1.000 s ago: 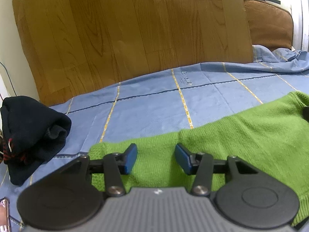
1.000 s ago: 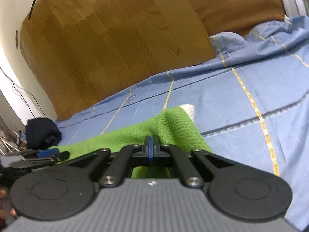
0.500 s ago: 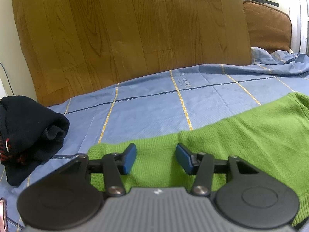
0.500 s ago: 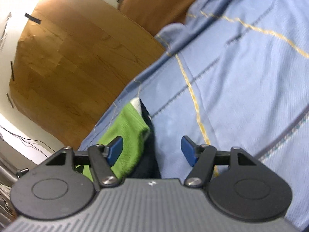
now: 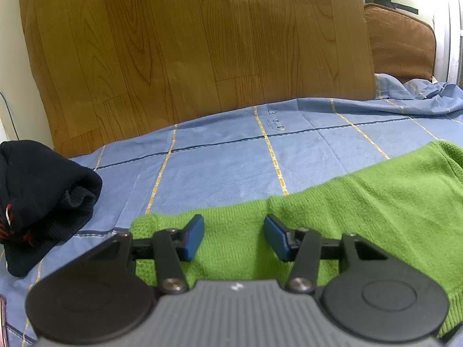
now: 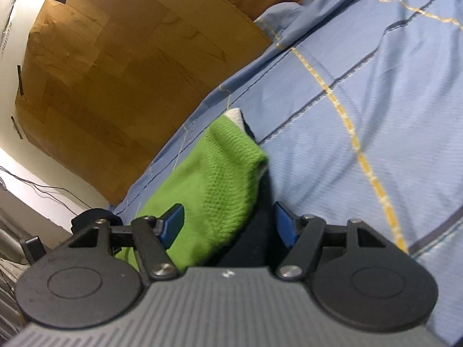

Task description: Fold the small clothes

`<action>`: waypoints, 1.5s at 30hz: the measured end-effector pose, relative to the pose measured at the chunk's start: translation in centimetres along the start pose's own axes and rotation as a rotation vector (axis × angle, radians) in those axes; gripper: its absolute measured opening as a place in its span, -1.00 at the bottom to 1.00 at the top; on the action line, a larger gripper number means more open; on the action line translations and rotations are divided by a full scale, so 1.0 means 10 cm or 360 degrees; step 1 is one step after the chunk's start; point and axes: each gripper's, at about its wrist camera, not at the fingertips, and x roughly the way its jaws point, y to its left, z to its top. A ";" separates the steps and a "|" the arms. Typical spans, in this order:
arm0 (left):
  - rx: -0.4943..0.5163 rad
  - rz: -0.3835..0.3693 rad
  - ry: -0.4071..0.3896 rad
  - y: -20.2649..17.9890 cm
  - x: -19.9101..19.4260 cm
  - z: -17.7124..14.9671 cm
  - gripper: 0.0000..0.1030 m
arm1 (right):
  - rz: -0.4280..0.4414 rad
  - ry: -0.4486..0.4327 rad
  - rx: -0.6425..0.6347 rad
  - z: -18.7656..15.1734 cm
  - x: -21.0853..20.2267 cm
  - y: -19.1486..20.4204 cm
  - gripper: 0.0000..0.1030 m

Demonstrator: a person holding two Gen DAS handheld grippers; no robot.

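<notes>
Green knit garment (image 5: 361, 211) lies flat on the blue sheet (image 5: 231, 159), soft and limp. Your left gripper (image 5: 233, 237) and right gripper (image 6: 228, 225) are both spread; pinch its 12 o'clock edge.

One green knitted garment (image 5: 361, 211) lies on one blue checked sheet (image 5: 231, 159). One dark bundled garment (image 5: 37, 196) sits to the left. One brown cushion (image 5: 402, 46) shows, and one wooden board (image 5: 188, 49). Two grippers, one left (image 5: 233, 235), one right (image 6: 227, 222); a dark layer beneath the green may be a third garment.

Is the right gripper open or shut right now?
Open: the right gripper has its blue pads apart, straddling the green sweater edge without pinching it.
</notes>
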 end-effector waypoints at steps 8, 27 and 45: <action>-0.0262 -0.0207 -0.0060 0.45 -0.24 0.10 -0.10 | 0.0057 -0.0009 0.0001 0.07 -0.07 0.17 -0.52; -0.0859 -0.0144 -0.0149 1.96 -0.63 -0.28 -0.03 | 0.0351 0.0710 -0.0730 -0.93 1.55 2.22 -0.71; -0.0454 -0.0379 -0.0147 1.06 -0.39 -0.05 0.89 | 0.0390 0.0046 -0.0747 -0.10 0.40 1.43 -0.05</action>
